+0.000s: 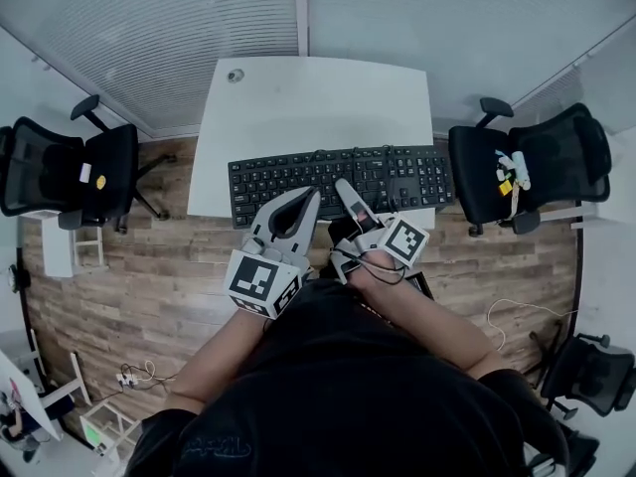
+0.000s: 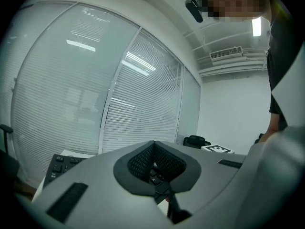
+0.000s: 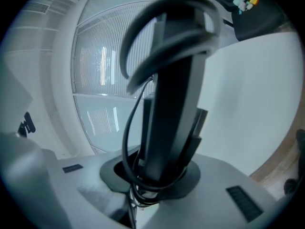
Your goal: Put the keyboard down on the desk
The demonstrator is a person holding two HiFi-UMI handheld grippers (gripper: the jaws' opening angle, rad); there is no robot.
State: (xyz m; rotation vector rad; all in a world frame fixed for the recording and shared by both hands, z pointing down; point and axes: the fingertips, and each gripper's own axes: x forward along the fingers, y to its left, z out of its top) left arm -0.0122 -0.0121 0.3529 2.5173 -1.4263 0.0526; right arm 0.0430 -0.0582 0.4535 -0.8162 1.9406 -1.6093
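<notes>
Head view gives me the keyboard with its long axis running 9 to 3 o'clock, over the near edge of the white tabletop. Its 3 o'clock end juts past the tabletop's corner. Both tools reach in from 6 o'clock, side by side near the middle of the keyboard's near long edge.

My right tool is turned on its side. Its own view shows the jaws clamped on the dark slab of the keyboard, seen edge-on, with the cable looping beside it. My left tool sits just toward 9 o'clock of the right one, lying flat over the keys with its tips closed together. I see nothing pinched between them, and I cannot tell whether it presses on the keyboard.

I judge the right tool to be carrying the load. Bare tabletop lies toward 12 o'clock, so the set-down calls for moving the keyboard that way and a little toward 9, long axis kept crosswise, before lowering it flat.
</notes>
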